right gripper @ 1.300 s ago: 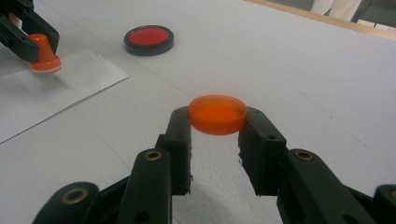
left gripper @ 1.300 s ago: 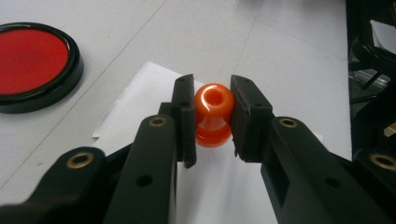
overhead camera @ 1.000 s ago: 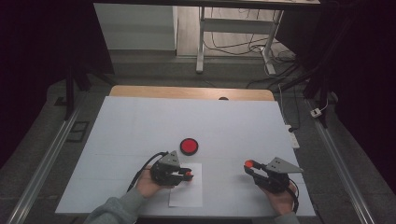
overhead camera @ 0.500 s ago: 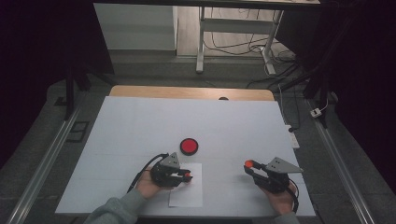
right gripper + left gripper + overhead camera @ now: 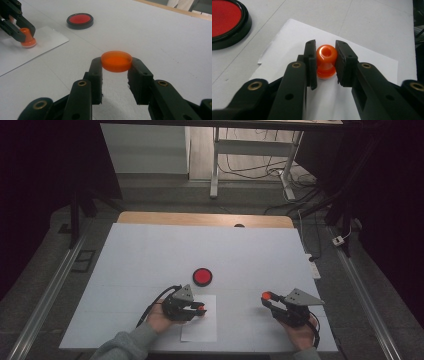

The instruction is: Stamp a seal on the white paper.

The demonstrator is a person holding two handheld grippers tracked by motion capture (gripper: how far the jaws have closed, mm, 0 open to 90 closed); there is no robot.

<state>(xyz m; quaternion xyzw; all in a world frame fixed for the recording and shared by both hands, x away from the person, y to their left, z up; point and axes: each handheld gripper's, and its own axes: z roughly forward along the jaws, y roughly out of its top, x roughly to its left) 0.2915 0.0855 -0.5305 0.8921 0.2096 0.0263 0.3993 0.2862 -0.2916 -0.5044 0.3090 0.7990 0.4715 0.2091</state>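
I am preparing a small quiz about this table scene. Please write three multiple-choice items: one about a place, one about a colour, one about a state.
1. Where does the orange stamp stand?
A. on the white paper sheet
B. inside the ink pad
C. on the floor

2. What colour is the inside of the round ink pad?
A. blue
B. red
C. green

3. What is the state of the right gripper?
A. wide open, holding nothing
B. shut on the orange round cap
C. shut on the paper

Key: 1 A, the left gripper holds the stamp with its base on the sheet; 2 B, a red disc shows inside the black rim; 3 B, its two jaws press the cap's edges, above the table.
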